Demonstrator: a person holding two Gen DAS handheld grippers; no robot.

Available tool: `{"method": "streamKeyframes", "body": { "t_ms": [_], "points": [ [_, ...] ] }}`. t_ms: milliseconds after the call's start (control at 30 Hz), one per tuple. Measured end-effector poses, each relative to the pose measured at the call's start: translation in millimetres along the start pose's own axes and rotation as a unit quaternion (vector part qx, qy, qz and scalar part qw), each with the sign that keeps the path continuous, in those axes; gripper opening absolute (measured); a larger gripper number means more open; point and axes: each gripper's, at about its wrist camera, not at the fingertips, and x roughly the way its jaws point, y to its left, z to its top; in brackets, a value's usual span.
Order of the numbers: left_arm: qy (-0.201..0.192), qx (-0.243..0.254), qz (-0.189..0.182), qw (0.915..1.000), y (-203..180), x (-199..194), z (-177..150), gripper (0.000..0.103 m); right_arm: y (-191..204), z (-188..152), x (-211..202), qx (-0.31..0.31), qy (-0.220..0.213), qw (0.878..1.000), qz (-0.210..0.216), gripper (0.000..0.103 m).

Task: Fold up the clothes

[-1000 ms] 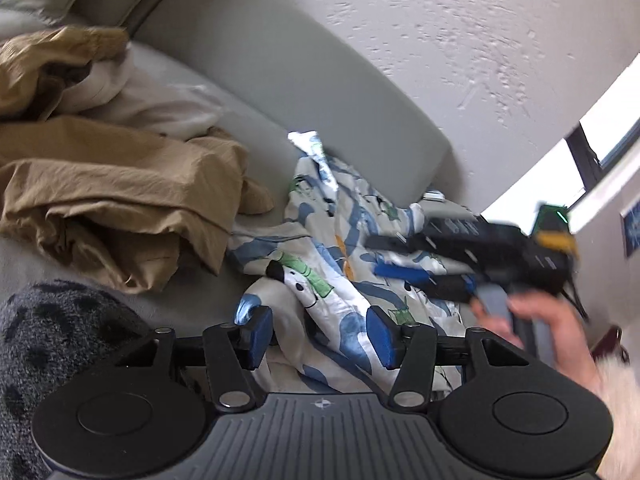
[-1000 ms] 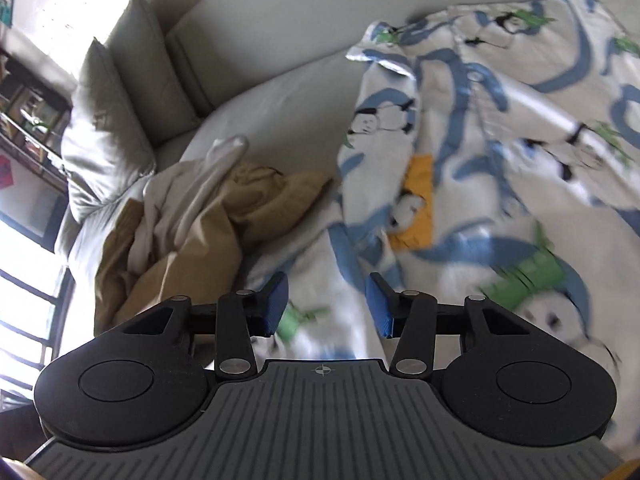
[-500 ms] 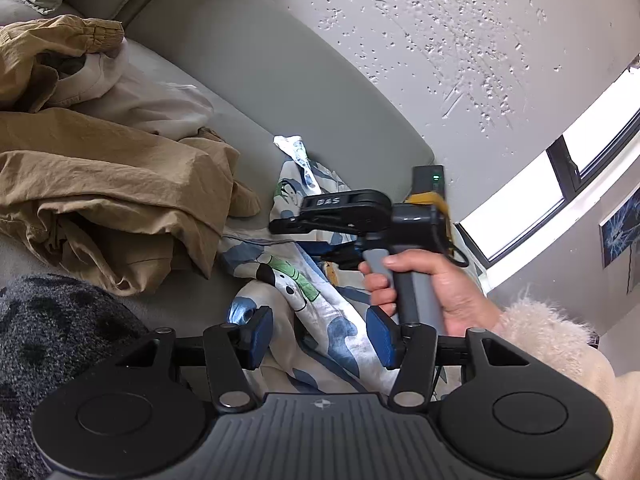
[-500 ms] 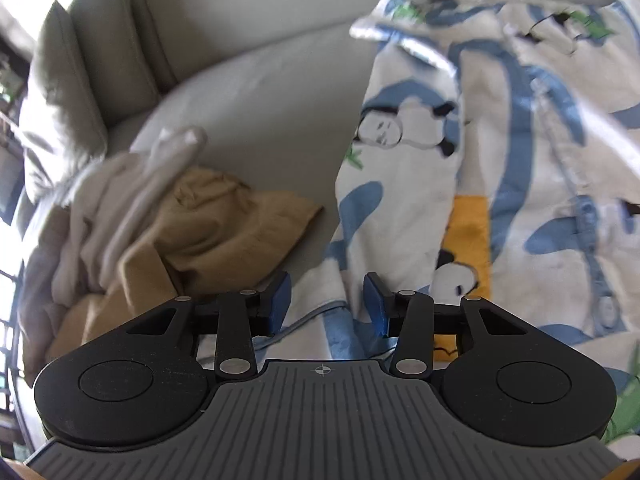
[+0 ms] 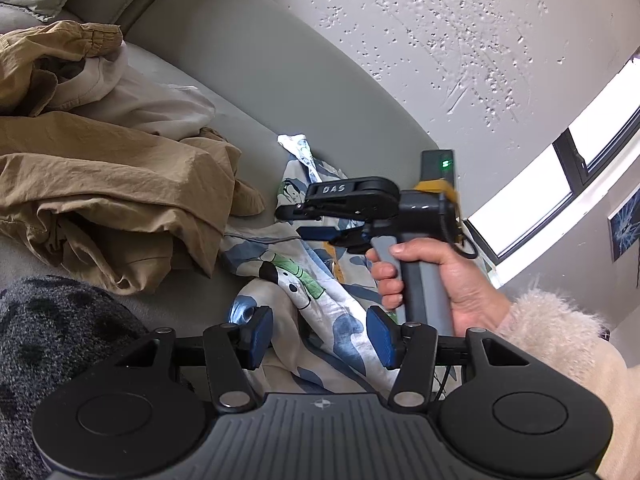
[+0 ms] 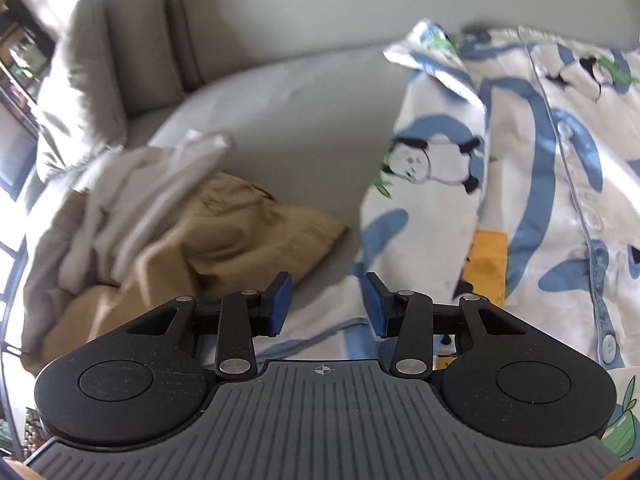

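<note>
A white panda-print pyjama shirt (image 5: 304, 280) with blue swirls lies crumpled on the grey sofa (image 5: 256, 76). It also shows in the right wrist view (image 6: 472, 184), spread to the right. My left gripper (image 5: 318, 334) is open, its pads on either side of a fold of the shirt. My right gripper (image 6: 326, 304) is open and empty above the shirt's left hem. The right gripper also shows in the left wrist view (image 5: 296, 222), held in a hand over the shirt.
A heap of tan trousers (image 5: 104, 188) and a white garment (image 5: 132, 100) lies left of the shirt; the tan heap also shows in the right wrist view (image 6: 224, 236). A dark fuzzy fabric (image 5: 52, 320) is at lower left. Sofa cushions (image 6: 104, 72) stand at the back.
The right gripper has swung left across the shirt toward its hem beside the tan heap. The left gripper has stayed over the fold, with the view tilting up slightly.
</note>
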Motion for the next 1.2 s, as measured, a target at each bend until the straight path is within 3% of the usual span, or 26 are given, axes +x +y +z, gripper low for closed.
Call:
{"method": "streamKeyframes", "body": {
  "t_ms": [100,133,167,200,233,433,567,633,767,900,1067,1167,1200],
  "points": [
    [0.001,-0.003,-0.002,1.0,1.1,1.0,0.8,0.05,-1.6,1.8,8.9,0.003,0.016,1.0,0.002,0.045],
    [0.001,-0.003,-0.003,1.0,1.2,1.4,0.9,0.05,0.3,0.3,9.7,-0.004,0.015,1.0,0.001,0.037],
    [0.001,-0.003,-0.003,1.0,1.5,1.4,1.1,0.05,2.2,-1.3,10.5,-0.012,0.014,1.0,0.0,0.018],
    [0.0,-0.004,-0.004,1.0,1.8,1.4,1.4,0.05,3.1,-2.7,7.3,-0.017,0.009,1.0,-0.001,0.007],
    [-0.001,-0.005,-0.005,1.0,2.5,1.0,1.4,0.05,2.5,-4.1,-1.9,-0.018,-0.002,1.0,-0.003,0.005],
    [-0.004,-0.006,-0.008,0.9999,2.7,-0.4,0.6,0.05,-0.9,-12.4,-57.2,-0.025,-0.069,0.997,-0.01,0.003],
    [-0.004,0.002,-0.001,1.0,-0.4,-1.5,-0.8,0.05,-31.3,-24.2,-131.6,0.027,-0.149,0.988,-0.018,0.003],
    [-0.005,0.005,0.002,1.0,-1.9,-2.0,-1.6,0.05,-53.1,-34.6,-176.5,0.058,-0.207,0.976,-0.045,0.003],
    [-0.005,0.011,0.012,0.9999,-6.1,-2.1,-2.8,0.05,-111.8,-70.4,-251.5,0.151,-0.296,0.935,-0.123,0.003],
    [-0.005,0.033,0.042,0.9986,-19.0,-3.8,-4.4,0.05,-167.9,-113.7,-268.9,0.236,-0.275,0.92,-0.148,0.003],
    [-0.023,0.035,0.089,0.9951,-32.6,-11.7,-0.6,0.052,-185.2,-155.9,-277.1,0.272,-0.273,0.907,-0.169,0.003],
    [-0.024,0.079,0.144,0.9862,-51.0,0.7,11.9,0.055,-195.6,-181.3,-282.0,0.294,-0.271,0.899,-0.181,0.003],
    [-0.012,0.096,0.169,0.9809,-57.4,11.7,18.0,0.061,-197.2,-186.8,-283.4,0.295,-0.272,0.898,-0.183,0.003]
  ]
}}
